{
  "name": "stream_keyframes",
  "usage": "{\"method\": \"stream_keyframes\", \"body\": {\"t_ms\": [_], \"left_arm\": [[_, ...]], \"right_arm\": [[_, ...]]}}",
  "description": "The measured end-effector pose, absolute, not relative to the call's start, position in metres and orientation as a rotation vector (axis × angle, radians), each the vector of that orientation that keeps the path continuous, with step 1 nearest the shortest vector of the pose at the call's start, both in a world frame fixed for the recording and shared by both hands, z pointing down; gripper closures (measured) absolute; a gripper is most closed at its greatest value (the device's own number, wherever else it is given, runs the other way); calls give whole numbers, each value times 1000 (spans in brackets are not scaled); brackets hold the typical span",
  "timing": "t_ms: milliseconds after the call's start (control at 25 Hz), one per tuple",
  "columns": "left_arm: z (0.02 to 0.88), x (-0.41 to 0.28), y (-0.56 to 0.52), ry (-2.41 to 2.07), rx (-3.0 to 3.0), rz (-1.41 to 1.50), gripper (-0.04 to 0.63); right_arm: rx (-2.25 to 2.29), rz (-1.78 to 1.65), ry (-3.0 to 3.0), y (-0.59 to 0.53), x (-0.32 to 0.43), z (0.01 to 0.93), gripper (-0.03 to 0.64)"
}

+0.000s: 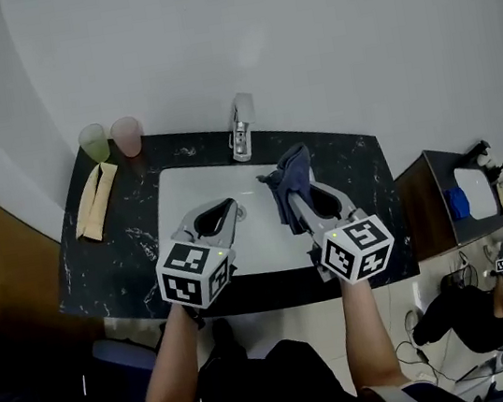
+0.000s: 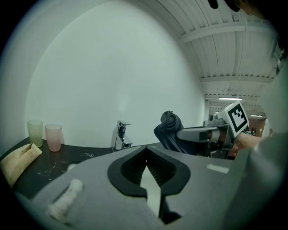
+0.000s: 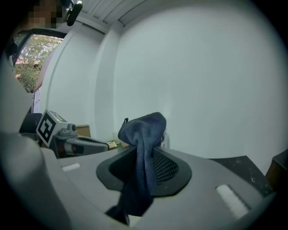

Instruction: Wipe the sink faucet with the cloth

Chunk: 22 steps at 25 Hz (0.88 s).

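A chrome faucet (image 1: pixel 240 135) (image 2: pixel 121 135) stands at the back rim of the white sink (image 1: pixel 184 192) set in a black marble counter. My right gripper (image 1: pixel 300 199) (image 3: pixel 143 155) is shut on a dark blue cloth (image 1: pixel 288 183) (image 3: pixel 143 139) that bunches above the jaws and hangs below them, over the sink's right half. The cloth mostly hides the faucet in the right gripper view. My left gripper (image 1: pixel 232 206) (image 2: pixel 145 155) is shut with nothing in it, over the sink's left half. Both sit short of the faucet. The left gripper view shows the right gripper (image 2: pixel 198 133) and cloth (image 2: pixel 170 130) at its right.
A green cup (image 1: pixel 94 142) and a pink cup (image 1: pixel 127 135) stand at the counter's back left. A folded beige towel (image 1: pixel 96 199) lies in front of them. A white wall rises behind the faucet. A dark cabinet (image 1: pixel 446 202) stands right of the counter.
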<state>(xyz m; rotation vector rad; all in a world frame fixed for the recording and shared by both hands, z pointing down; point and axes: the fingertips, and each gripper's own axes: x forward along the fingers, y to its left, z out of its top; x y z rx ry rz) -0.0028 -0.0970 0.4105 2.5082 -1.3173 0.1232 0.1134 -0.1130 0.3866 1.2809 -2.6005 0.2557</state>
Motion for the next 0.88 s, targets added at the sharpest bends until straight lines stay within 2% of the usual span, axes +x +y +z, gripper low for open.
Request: {"method": "stream_keyframes", "body": {"t_ms": [320, 640, 880], "left_arm": [[431, 0, -146, -1295, 2493, 201, 595], [449, 7, -181, -1434, 2392, 313, 594], [444, -1, -205, -1619, 2312, 233, 594]], "right_arm": [[1265, 245, -2543, -176, 111, 407, 514], [1046, 190, -2466, -255, 116, 460, 514], [860, 230, -2422, -302, 100, 502, 514]]}}
